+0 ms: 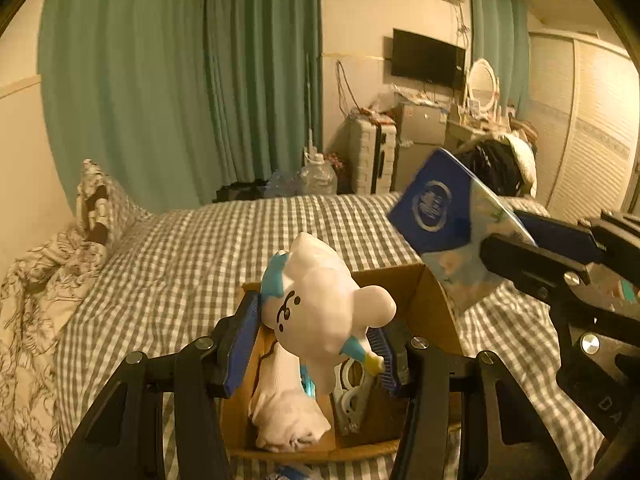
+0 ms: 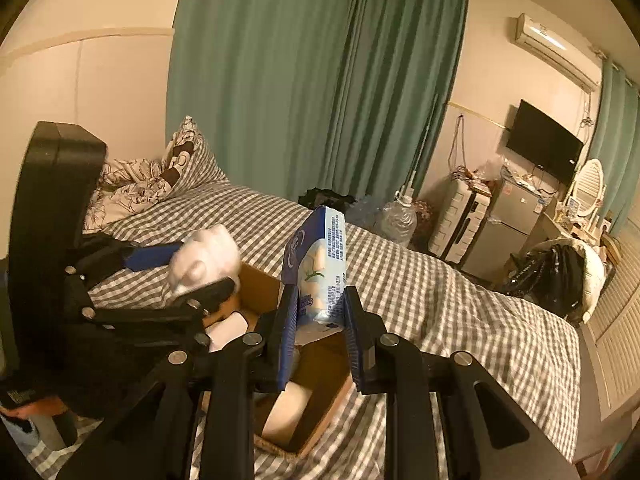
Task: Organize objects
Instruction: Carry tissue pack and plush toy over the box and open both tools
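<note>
Our left gripper [image 1: 316, 344] grips the toy [image 1: 320, 304] directly above the box [image 1: 432, 292], nearer to its opening. Our right gripper [image 2: 320, 320] clamps the tissue pack [image 2: 320, 264], long axis upright, above the box's right side. Behind the box spreads the bed [image 1: 180, 248].
</note>
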Demonstrator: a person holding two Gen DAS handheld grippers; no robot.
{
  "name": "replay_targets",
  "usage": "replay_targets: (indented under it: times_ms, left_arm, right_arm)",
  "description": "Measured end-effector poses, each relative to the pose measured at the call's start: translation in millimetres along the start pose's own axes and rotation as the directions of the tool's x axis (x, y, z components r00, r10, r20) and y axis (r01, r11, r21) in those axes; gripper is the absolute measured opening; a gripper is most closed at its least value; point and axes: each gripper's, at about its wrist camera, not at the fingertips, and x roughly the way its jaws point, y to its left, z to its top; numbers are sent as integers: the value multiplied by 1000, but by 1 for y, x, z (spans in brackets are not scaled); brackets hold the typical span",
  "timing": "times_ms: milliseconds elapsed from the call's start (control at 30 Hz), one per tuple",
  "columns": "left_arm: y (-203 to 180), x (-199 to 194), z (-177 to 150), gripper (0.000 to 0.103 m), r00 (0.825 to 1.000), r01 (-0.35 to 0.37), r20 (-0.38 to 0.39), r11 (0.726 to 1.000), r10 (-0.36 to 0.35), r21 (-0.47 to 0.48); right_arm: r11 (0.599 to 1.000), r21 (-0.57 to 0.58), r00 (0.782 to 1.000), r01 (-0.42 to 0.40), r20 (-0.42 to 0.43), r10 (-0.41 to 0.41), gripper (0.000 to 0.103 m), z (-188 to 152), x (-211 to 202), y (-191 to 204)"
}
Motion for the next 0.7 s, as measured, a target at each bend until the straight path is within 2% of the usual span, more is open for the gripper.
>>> replay_targets:
  times_ms: [133, 267, 533, 633, 667, 700]
  left_arm:
    - [2, 30, -15, 53, 998, 20, -59, 1000, -20, 8]
    - [5, 56, -32, 53, 993, 33, -112, 999, -32, 12]
    - [3, 79, -53, 53, 980, 71, -185, 998, -69, 1]
    - [5, 77, -54, 56, 976, 85, -199, 996, -87, -20]
    - [7, 75, -54, 60, 976, 84, -198, 996, -87, -26]
    - [8, 71, -52, 70, 978, 74, -193, 997, -78, -32]
  right_arm:
    - [1000, 14, 999, -19, -39, 20, 22, -11, 31, -2]
    - [999, 35, 993, -31, -117, 35, 22, -32, 69, -6]
    - [997, 72, 986, -29, -163, 40, 22, -47, 99, -24]
    - [994, 106, 988, -21, -149, 37, 26, -49, 94, -29]
    - [993, 116, 989, -13, -144, 30, 31, -49, 91, -31]
    - [993, 121, 990, -4, -138, 20, 35, -48, 88, -32]
